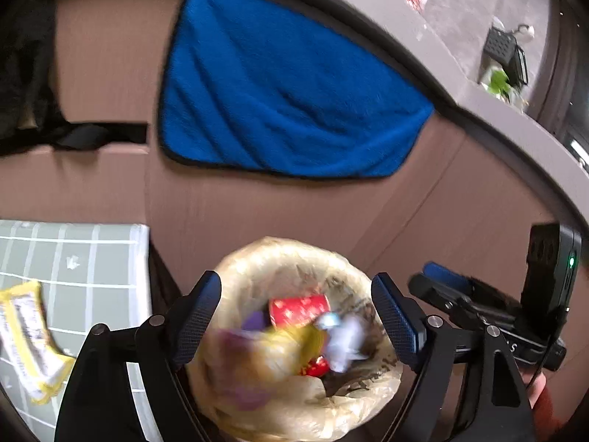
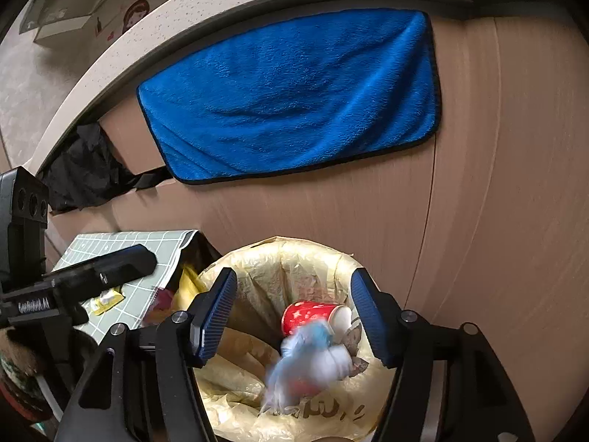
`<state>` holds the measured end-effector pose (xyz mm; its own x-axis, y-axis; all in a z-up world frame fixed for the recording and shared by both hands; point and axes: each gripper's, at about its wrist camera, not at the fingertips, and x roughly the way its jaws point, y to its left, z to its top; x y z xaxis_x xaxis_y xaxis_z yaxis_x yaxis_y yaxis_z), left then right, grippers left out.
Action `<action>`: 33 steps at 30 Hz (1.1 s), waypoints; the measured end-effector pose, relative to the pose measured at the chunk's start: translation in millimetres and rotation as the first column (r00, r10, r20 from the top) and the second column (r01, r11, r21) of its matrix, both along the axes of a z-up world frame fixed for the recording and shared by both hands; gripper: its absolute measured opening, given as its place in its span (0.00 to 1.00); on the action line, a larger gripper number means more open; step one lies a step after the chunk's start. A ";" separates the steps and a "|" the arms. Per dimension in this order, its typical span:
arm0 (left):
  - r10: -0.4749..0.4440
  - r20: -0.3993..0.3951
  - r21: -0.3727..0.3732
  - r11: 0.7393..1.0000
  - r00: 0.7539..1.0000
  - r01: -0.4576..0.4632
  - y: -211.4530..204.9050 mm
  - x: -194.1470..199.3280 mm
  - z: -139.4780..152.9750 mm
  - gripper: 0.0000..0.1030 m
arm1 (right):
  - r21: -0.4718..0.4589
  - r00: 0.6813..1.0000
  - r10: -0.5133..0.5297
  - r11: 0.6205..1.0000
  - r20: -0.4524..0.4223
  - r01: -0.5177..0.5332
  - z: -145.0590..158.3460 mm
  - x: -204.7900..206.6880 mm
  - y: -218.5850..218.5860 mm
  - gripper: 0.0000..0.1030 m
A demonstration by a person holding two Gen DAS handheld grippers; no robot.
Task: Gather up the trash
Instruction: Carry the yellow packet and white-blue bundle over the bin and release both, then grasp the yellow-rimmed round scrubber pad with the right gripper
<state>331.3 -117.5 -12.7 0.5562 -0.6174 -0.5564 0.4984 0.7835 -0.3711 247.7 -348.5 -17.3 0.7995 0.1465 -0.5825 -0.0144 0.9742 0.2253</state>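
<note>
Both hand-held grippers (image 1: 296, 316) (image 2: 292, 313) angled down, spread, over bin (image 2: 368, 379).

Blue fleece cloth (image 2: 291, 95), black-edged, at twelve o'clock. Red paper cup (image 2: 313, 315), white-speckled, centre. Translucent yellowish plastic bin liner (image 2: 257, 269). Grey-green mat (image 1: 73, 258), white grid, at nine o'clock.

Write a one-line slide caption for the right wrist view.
Open right gripper above lined bin, blurred wrapper beside red cup.

A home is suggested by a blue towel (image 2: 291, 95) draped over cardboard, a lined bin (image 2: 294, 258), wall stickers (image 2: 134, 13).
</note>
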 end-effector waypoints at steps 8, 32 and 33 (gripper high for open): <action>0.172 0.147 0.034 0.983 0.974 -0.179 82.9 -12.3 37.3 0.84 | -0.099 0.999 -0.022 0.995 0.049 0.027 25.3 -14.1 25.3 0.61; 0.359 -0.215 -0.015 0.929 0.908 -0.371 352.8 -38.3 -46.1 0.84 | -0.006 0.934 0.356 0.934 0.016 -0.356 20.2 27.8 222.3 0.53; 0.361 -0.238 -0.021 0.926 0.901 -0.377 352.9 -40.6 -52.8 0.84 | -0.013 0.932 0.364 0.932 0.011 -0.363 18.8 28.5 227.9 0.53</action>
